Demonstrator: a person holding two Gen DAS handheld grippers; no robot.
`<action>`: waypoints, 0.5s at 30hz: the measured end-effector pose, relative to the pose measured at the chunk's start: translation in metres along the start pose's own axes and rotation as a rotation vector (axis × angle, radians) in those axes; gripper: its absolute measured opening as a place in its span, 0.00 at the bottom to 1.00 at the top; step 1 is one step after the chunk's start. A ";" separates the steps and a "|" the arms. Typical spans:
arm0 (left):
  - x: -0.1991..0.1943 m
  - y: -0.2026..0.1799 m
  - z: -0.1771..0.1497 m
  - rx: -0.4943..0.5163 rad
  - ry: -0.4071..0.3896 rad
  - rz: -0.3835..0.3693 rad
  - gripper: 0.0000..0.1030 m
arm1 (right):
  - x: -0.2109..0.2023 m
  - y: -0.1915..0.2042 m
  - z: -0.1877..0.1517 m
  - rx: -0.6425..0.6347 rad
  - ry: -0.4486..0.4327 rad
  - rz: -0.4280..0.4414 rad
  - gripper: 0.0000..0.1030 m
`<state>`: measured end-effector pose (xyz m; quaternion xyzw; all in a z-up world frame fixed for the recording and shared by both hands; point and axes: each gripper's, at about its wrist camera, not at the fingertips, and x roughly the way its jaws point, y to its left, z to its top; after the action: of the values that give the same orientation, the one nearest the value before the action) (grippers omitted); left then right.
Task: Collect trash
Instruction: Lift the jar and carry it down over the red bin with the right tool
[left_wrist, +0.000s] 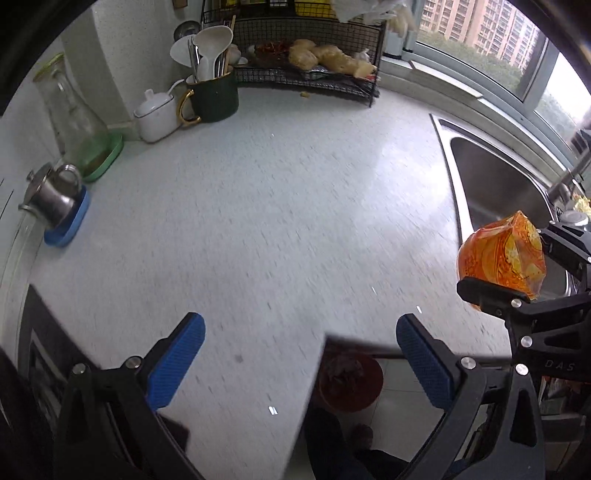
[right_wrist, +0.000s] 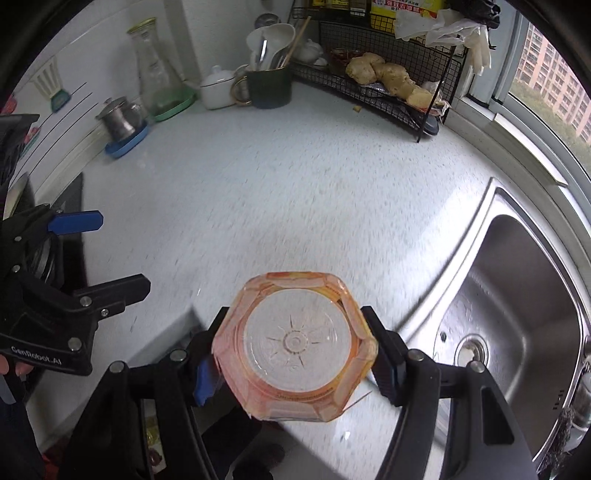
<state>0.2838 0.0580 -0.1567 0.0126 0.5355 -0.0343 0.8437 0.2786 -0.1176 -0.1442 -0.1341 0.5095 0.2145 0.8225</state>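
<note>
**Orange bottle held over the counter's near edge**

Gripping an orange, faceted plastic bottle (right_wrist: 295, 347) between the two black fingers of the right gripper (right_wrist: 295, 356) — clear embossed base turned toward the wrist camera, blue pads pressed against opposite sides. Held clear of the speckled white countertop (right_wrist: 295, 192), above its near edge, with the stainless steel sink (right_wrist: 517, 295) just to the right.

Seen from the left wrist, same bottle (left_wrist: 502, 254) at the far right of the view, beside the sink (left_wrist: 491, 177), clamped in the right gripper (left_wrist: 517, 266). Left gripper (left_wrist: 301, 362) spread wide, blue-padded fingers (left_wrist: 177, 362) well apart with nothing between them — only bare countertop (left_wrist: 258, 203) and, past its near edge, a round red bin (left_wrist: 351, 380) down on the tiled floor.

Along the far wall, left to right: small steel pot (right_wrist: 118, 118) on a blue tray, tall clear glass carafe (right_wrist: 155, 70) on a green tray, white lidded ceramic jar (right_wrist: 218, 88), dark green mug (right_wrist: 267, 86) stuffed with white ladles and utensils, black wire rack (right_wrist: 388, 74) holding ginger roots. Window at far right.
</note>
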 end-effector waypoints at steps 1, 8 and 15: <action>-0.006 -0.007 -0.013 0.002 0.000 0.007 1.00 | -0.004 0.002 -0.007 -0.004 -0.002 0.004 0.63; -0.024 -0.033 -0.073 0.003 0.007 0.005 1.00 | -0.019 0.019 -0.054 -0.017 0.005 0.019 0.63; -0.013 -0.049 -0.120 0.017 0.074 -0.002 1.00 | 0.001 0.028 -0.094 0.002 0.073 0.044 0.63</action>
<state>0.1666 0.0166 -0.1953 0.0202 0.5661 -0.0392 0.8231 0.1918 -0.1338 -0.1871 -0.1297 0.5423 0.2271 0.7984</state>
